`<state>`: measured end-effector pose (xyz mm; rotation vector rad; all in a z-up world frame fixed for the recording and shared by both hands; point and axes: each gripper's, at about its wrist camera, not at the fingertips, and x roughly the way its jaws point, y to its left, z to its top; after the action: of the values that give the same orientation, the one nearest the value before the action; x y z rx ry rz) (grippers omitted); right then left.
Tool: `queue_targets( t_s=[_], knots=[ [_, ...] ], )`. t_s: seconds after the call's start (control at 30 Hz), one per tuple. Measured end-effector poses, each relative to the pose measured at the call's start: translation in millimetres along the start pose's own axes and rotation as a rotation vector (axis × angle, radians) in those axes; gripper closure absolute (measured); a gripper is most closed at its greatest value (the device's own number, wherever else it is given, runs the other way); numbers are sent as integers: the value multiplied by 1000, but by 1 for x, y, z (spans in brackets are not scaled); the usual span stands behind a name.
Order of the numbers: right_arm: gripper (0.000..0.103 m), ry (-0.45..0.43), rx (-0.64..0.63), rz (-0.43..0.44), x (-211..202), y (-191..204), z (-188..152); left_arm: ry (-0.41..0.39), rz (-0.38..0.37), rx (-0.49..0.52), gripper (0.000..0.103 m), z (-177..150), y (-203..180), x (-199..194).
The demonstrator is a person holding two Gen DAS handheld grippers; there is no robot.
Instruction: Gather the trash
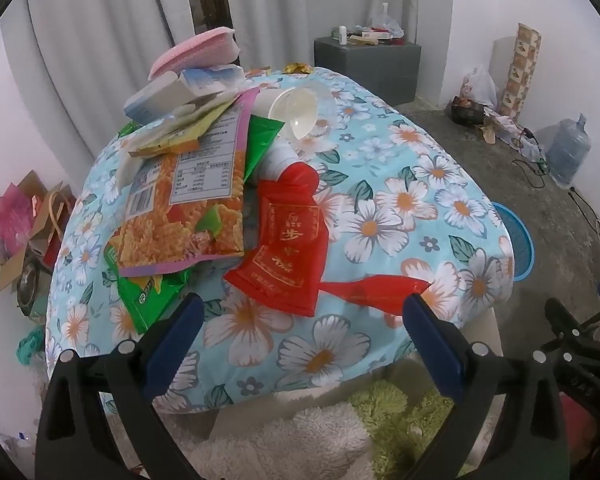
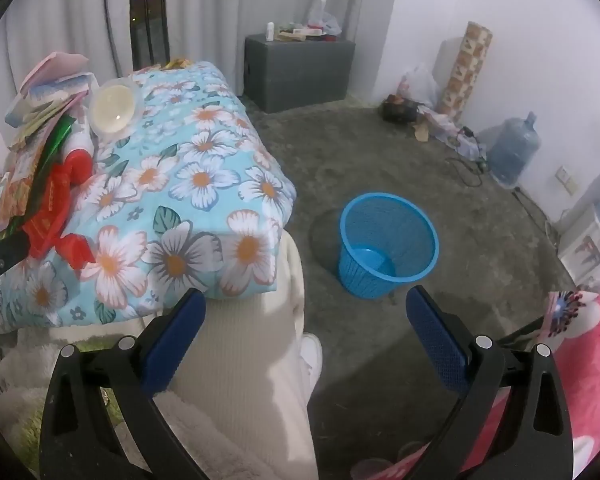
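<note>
Both tools wide open, holding nothing: left tool just short of the red wrapper in the trash pile on the floral counter; right tool near the blue bin on the floor beside that counter.

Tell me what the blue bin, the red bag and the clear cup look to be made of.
Blue bin: moulded plastic, likely; fine mesh walls, solid glossy floor.
Red bag: thin plastic film, probably; crinkled, shiny, gold printing.
Clear cup: thin transparent plastic, it seems; see-through wall with highlights, lying on its side.
</note>
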<state>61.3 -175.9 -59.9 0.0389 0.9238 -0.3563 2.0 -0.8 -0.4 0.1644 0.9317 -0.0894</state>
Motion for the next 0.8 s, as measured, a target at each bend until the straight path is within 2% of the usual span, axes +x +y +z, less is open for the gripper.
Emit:
queue_targets(
  t_s=[0.8],
  knots=[
    [7,2,5,7,0,2,3,1,16,-7,6,2,7,1]
  ],
)
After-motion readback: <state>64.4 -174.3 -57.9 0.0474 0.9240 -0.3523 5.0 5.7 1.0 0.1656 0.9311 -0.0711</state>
